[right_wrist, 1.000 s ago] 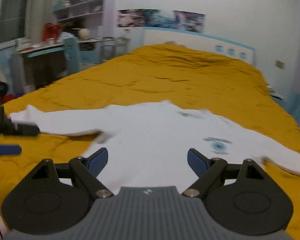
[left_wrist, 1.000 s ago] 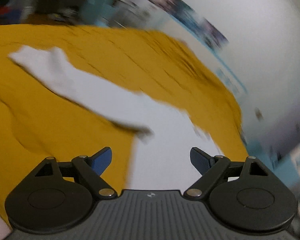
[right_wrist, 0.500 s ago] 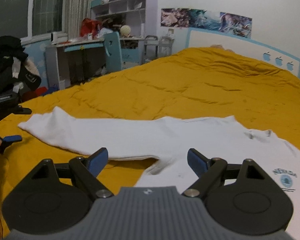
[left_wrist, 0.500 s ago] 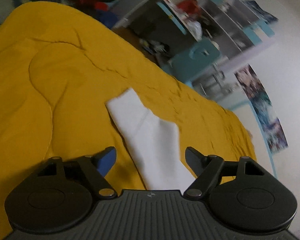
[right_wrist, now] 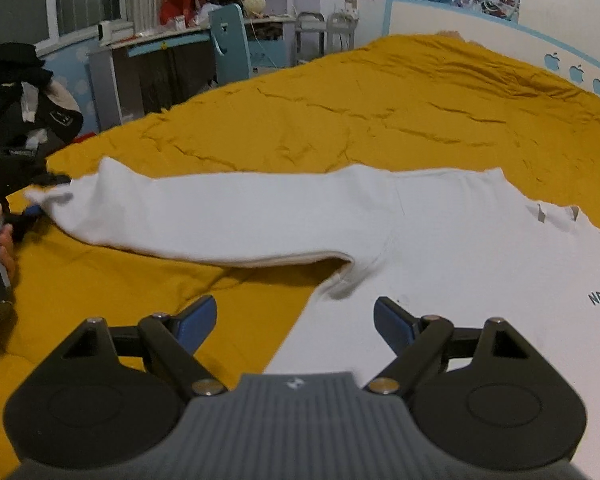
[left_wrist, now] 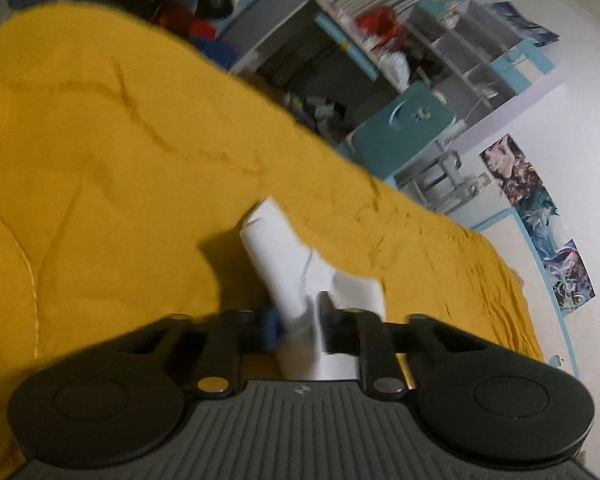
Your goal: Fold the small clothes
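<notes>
Left gripper (left_wrist: 298, 322) jaws closing on sleeve (left_wrist: 278, 256)

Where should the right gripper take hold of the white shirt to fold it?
Judging by how it lies, grip the shirt at its side hem, just ahead of the open right gripper, coming from the yellow bedspread side: that edge lies flat and free below the armpit.

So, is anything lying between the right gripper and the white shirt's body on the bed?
Nothing visible. The right gripper hangs open just over the white shirt, with only bare yellow bedcover nearby. The left gripper is closing on the sleeve cuff, away to the side.
</notes>
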`<action>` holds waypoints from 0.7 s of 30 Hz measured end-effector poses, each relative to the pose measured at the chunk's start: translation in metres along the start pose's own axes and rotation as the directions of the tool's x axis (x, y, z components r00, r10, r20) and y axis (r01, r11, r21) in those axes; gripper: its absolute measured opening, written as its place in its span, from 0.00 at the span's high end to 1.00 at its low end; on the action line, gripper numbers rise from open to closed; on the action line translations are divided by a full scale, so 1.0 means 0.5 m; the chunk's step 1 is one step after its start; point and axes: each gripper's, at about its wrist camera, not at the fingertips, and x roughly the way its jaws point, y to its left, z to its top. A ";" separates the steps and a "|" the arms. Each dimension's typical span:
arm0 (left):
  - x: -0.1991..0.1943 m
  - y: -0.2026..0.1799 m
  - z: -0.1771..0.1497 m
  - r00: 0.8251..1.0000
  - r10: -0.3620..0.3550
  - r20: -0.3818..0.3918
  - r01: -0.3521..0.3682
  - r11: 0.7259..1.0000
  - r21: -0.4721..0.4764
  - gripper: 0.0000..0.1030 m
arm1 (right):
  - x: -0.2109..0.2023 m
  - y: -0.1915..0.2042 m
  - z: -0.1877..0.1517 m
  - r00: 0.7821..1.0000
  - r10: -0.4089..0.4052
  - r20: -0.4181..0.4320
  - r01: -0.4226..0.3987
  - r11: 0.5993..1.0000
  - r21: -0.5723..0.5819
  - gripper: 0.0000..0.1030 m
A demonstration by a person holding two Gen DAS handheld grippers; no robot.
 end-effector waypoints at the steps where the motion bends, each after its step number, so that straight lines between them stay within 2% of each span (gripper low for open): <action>1: -0.002 0.004 0.001 1.000 -0.006 0.003 0.007 1.000 -0.016 0.85 | -0.002 -0.002 -0.001 1.000 -0.005 -0.002 0.005 1.000 0.003 0.21; 5: -0.018 -0.019 0.012 0.998 -0.062 0.018 0.062 0.997 -0.039 0.87 | -0.023 -0.026 -0.011 1.000 -0.015 -0.012 0.016 1.000 0.009 0.21; 7: -0.026 -0.054 0.017 0.994 -0.108 0.020 0.108 0.994 -0.013 0.88 | -0.038 -0.042 -0.018 1.000 -0.028 -0.010 0.028 1.000 0.011 0.21; 10: -0.048 -0.147 0.014 0.974 -0.227 0.019 0.226 0.973 0.040 0.88 | -0.067 -0.082 -0.033 0.999 -0.051 0.003 0.051 0.998 0.041 0.21; 13: -0.079 -0.277 -0.018 0.916 -0.400 -0.033 0.401 0.911 0.100 0.90 | -0.095 -0.137 -0.054 0.997 -0.078 -0.004 0.078 0.992 0.101 0.21; 15: -0.101 -0.368 -0.061 0.866 -0.491 -0.099 0.500 0.855 0.135 0.90 | -0.112 -0.179 -0.071 0.995 -0.101 -0.010 0.101 0.983 0.151 0.21; 18: -0.129 -0.497 -0.162 0.776 -0.589 -0.225 0.627 0.760 0.171 0.90 | -0.141 -0.246 -0.101 0.991 -0.133 -0.016 0.133 0.964 0.232 0.20; 21: -0.145 -0.586 -0.296 0.688 -0.630 -0.361 0.712 0.681 0.169 0.90 | -0.173 -0.315 -0.136 0.986 -0.162 -0.027 0.163 0.939 0.304 0.20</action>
